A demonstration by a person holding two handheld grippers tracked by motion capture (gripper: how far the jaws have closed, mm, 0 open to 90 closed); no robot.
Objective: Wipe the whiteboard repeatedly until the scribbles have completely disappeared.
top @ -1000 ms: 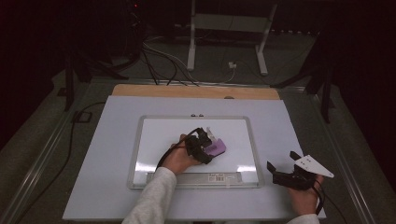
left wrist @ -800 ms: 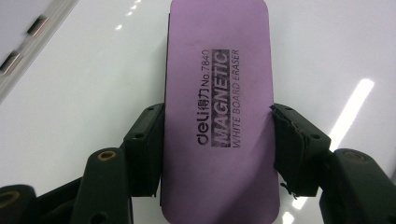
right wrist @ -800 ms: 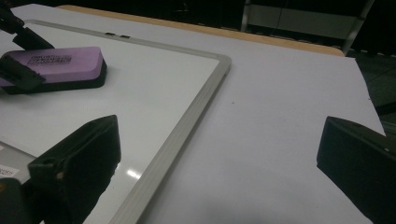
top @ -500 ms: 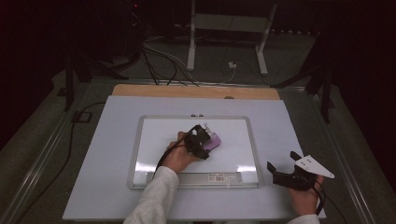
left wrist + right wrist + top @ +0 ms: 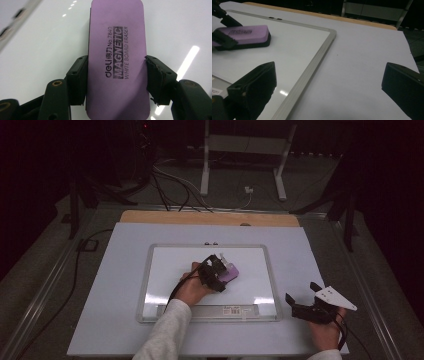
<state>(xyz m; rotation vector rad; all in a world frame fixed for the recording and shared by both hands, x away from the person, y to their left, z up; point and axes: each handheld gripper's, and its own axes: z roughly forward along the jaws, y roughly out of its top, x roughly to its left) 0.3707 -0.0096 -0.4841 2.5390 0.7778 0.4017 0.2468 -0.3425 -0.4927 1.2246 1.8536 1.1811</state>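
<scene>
Erasers: one purple eraser (image 5: 117,60), on one whiteboard (image 5: 165,270)
Left gripper (image 5: 116,77): jaws clamp eraser; its print legible close up
Right gripper (image 5: 312,307): jaws spread wide, nothing between

The eraser (image 5: 117,60) is purple on top with black print on it, and it's got a black base. The whiteboard (image 5: 250,257) is glossy white with a silver-grey frame. It sits on a pale lavender-white mat (image 5: 115,285) with a tan wooden strip (image 5: 165,217) along the far edge. Both grippers, left (image 5: 223,270) and right (image 5: 300,296), are black, and the right one carries a white three-cornered plate (image 5: 336,297). The sleeve (image 5: 162,335) is light grey.
</scene>
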